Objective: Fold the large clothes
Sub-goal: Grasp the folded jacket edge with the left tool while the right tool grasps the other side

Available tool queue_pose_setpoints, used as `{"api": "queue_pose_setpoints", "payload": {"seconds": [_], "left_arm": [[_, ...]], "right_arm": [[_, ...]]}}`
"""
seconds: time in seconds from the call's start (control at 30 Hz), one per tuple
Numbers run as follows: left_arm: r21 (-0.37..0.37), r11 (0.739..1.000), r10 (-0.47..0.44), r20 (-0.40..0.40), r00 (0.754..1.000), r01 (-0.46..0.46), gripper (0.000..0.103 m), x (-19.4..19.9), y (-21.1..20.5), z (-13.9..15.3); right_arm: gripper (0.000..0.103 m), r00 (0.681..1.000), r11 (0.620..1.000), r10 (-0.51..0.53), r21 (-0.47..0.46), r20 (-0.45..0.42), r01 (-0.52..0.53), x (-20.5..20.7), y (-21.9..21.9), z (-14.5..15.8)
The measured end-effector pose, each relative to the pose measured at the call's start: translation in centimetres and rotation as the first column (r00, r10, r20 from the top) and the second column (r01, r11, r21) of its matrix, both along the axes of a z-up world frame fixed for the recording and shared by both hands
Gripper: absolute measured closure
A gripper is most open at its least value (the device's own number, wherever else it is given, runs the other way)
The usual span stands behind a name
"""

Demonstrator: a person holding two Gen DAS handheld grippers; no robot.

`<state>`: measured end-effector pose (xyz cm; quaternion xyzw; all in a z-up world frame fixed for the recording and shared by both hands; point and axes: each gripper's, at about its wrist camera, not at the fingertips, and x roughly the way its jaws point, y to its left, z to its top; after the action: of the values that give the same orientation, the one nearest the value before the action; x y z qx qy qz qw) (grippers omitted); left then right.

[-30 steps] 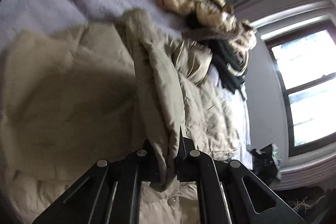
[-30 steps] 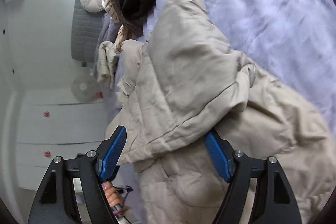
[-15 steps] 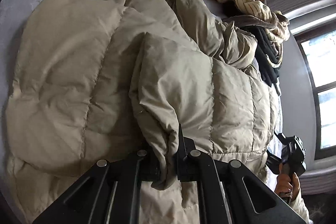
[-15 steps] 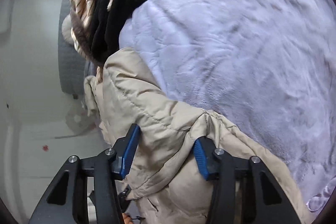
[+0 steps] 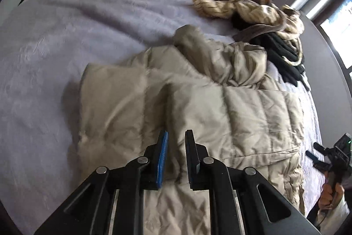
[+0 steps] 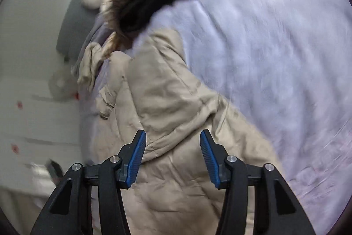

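Puffer coat let go mid-fold on the bed

The beige puffer coat (image 5: pixel 198 107) lies on the lilac bed (image 5: pixel 66 41), one panel doubled over. The left tongs (image 5: pixel 176 158) have just been opening — a narrow gap, nothing in it; the right tongs (image 6: pixel 172 158) stand half open, empty. Risk: springy padding may unfold, and the bunched sleeve (image 5: pixel 231 58) near the clothes heap (image 5: pixel 264 21) could snag.

Beige quilted jacket (image 5: pixel 231 111), lavender bedspread (image 5: pixel 66 36), cream striped garment (image 5: pixel 237 3), black garment (image 5: pixel 283 56).
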<state>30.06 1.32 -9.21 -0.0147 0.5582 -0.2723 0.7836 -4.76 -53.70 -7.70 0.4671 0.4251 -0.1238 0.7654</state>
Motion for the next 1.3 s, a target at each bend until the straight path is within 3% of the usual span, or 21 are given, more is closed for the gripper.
{"api": "queue_pose_setpoints", "payload": {"seconds": [0.1, 0.23, 0.3, 0.33, 0.37, 0.4, 0.47, 0.53, 0.6, 0.73, 0.83, 0.9, 0.97, 1.1, 1.2, 1.3], "left_arm": [[0.015, 0.999, -0.033, 0.021, 0.999, 0.032, 0.087, 0.3, -2.5, -0.2], [0.079, 0.997, -0.024, 0.024, 0.999, 0.022, 0.087, 0.8, -5.7, -2.5], [0.113, 0.993, -0.013, 0.009, 1.0, 0.012, 0.087, 0.9, -6.2, -4.1], [0.116, 0.993, -0.01, 0.007, 1.0, 0.009, 0.087, 1.0, -6.2, -4.5], [0.123, 0.992, -0.006, 0.008, 1.0, 0.005, 0.087, 1.1, -6.4, -4.8], [0.133, 0.991, -0.004, 0.009, 1.0, 0.003, 0.087, 1.1, -6.5, -5.0], [0.157, 0.988, -0.01, 0.01, 1.0, 0.008, 0.087, 1.3, -6.8, -5.7], [0.166, 0.986, -0.03, 0.012, 0.999, 0.028, 0.087, 1.5, -7.5, -6.5], [0.17, 0.985, -0.031, 0.019, 0.999, 0.027, 0.087, 1.4, -8.1, -6.9], [0.181, 0.983, -0.029, 0.028, 0.999, 0.023, 0.087, 1.2, -8.3, -7.0], [0.176, 0.984, -0.034, 0.019, 0.999, 0.03, 0.087, 1.3, -8.2, -6.8], [0.179, 0.983, -0.04, 0.018, 0.999, 0.036, 0.087, 1.4, -8.1, -6.8], [0.188, 0.981, -0.042, 0.023, 0.999, 0.037, 0.087, 1.4, -8.4, -6.8], [0.203, 0.978, -0.043, 0.038, 0.998, 0.035, 0.087, 1.2, -8.9, -7.1], [0.203, 0.978, -0.064, 0.052, 0.997, 0.052, 0.087, 1.1, -9.0, -7.4], [0.203, 0.978, -0.068, 0.061, 0.996, 0.055, 0.087, 1.1, -9.1, -7.5]], "right_arm": [[0.04, 1.0, 0.998, -0.021, -0.056, 0.014, 0.022, 1.3, -2.3, 1.0], [0.038, 0.991, 0.987, -0.126, 0.1, 0.036, 0.122, 4.4, -6.8, -2.8], [0.038, 0.983, 0.95, -0.18, 0.268, 0.047, 0.161, 6.0, -8.1, -6.0], [0.042, 0.98, 0.93, -0.194, 0.324, 0.043, 0.17, 6.6, -8.1, -7.0], [0.055, 0.981, 0.918, -0.19, 0.363, 0.048, 0.16, 7.4, -7.8, -7.7], [0.081, 0.986, 0.927, -0.159, 0.35, 0.046, 0.133, 8.3, -7.4, -7.8], [0.082, 0.996, 0.974, -0.09, 0.209, -0.014, 0.091, 9.5, -6.7, -7.3], [0.082, 0.994, 0.992, -0.057, 0.11, -0.09, 0.066, 10.3, -6.9, -7.8], [0.082, 0.993, 0.996, -0.047, 0.066, -0.113, 0.054, 10.6, -7.2, -7.9], [0.081, 0.993, 0.998, -0.059, -0.005, -0.107, 0.059, 9.6, -6.6, -5.4], [0.081, 0.994, 0.989, -0.046, -0.148, -0.097, 0.032, 8.6, -5.0, -1.4], [0.082, 0.997, 0.973, 0.024, -0.227, -0.076, -0.041, 8.4, -3.6, 0.8], [0.082, 0.988, 0.944, 0.115, -0.297, -0.108, -0.142, 9.0, -1.6, 1.8], [0.082, 0.952, 0.9, 0.168, -0.354, -0.256, -0.254, 9.0, 0.1, -1.0], [0.082, 0.952, 0.93, 0.135, -0.297, -0.276, -0.218, 8.4, -1.0, -4.3], [0.074, 0.955, 0.935, 0.122, -0.292, -0.27, -0.202, 8.2, -1.6, -5.6]]}}
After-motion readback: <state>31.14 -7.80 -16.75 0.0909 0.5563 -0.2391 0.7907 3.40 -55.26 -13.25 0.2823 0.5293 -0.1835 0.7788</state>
